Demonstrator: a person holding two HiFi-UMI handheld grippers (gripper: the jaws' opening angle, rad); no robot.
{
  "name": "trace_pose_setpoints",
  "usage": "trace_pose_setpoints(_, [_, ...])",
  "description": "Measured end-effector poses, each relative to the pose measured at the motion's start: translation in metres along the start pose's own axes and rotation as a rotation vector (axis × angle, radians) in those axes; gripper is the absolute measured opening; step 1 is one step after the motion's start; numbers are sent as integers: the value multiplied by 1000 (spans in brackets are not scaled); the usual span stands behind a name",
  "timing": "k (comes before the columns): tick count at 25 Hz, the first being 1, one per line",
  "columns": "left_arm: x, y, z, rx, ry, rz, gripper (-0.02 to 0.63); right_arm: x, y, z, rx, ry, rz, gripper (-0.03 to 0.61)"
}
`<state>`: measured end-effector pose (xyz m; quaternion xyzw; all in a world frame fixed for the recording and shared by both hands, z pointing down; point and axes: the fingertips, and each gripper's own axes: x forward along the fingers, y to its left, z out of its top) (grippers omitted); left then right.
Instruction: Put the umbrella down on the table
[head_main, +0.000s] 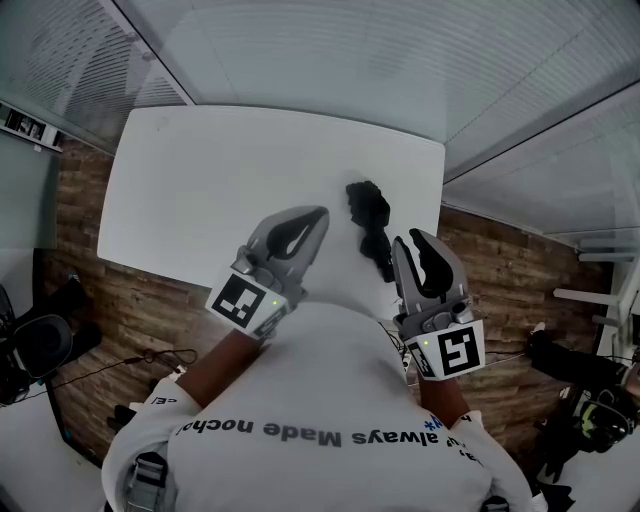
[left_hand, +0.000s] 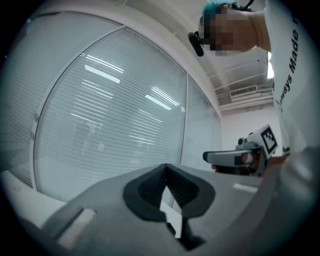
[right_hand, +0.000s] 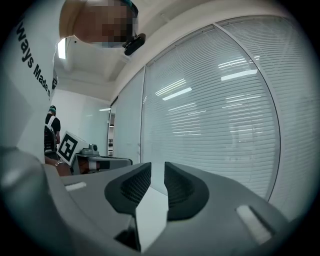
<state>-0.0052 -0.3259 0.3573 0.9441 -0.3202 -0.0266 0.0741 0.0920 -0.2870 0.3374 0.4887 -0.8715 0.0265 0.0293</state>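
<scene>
Umbrella (head_main: 369, 228) is lying on surface (head_main: 200, 180); left gripper (head_main: 312, 222) and right gripper (head_main: 418, 245), both closed and empty, are hovering beside it, best withdrawn without brushing it.

Grey lettering runs across the back of my white shirt (head_main: 330, 395), upside down in the head view. I can read "always Made" and then letters like "noch"; both ends curve out of sight. The left gripper view shows the same print down the shirt's edge as "always Made", and the right gripper view shows "ways Made". The cube on my left gripper (head_main: 319, 215) bears a black-and-white square marker (head_main: 240, 300), a pattern and not letters. My right gripper (head_main: 414, 238) carries another (head_main: 457, 352).
</scene>
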Motion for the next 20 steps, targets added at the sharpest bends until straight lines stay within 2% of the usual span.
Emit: trace_pose_setpoints(20, [-3,2,7,4,-7,2,3,2,0,4,6,1,-14,83])
